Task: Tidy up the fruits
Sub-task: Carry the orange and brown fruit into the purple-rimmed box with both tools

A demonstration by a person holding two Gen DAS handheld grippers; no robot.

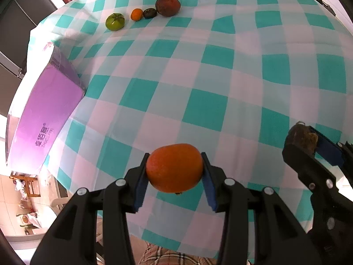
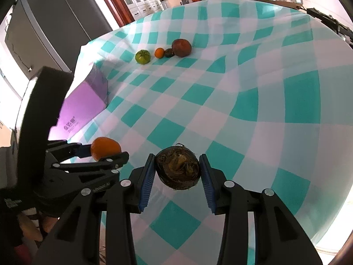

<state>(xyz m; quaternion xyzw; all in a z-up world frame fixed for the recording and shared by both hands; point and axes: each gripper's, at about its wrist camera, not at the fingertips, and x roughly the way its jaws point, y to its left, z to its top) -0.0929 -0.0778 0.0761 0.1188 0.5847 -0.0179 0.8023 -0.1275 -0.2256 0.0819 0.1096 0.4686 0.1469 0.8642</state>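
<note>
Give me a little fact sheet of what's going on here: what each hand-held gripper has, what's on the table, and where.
left hand-held gripper: shut on an orange, held above the cloth
right hand-held gripper: shut on a brown rough fruit, also lifted
far row, left to right: green tomato, small orange, small dark fruit, large dark red fruit
row spacing: dark fruit close beside the red one; tomato apart
surface: teal-and-white checked tablecloth
left edge: purple box
</note>
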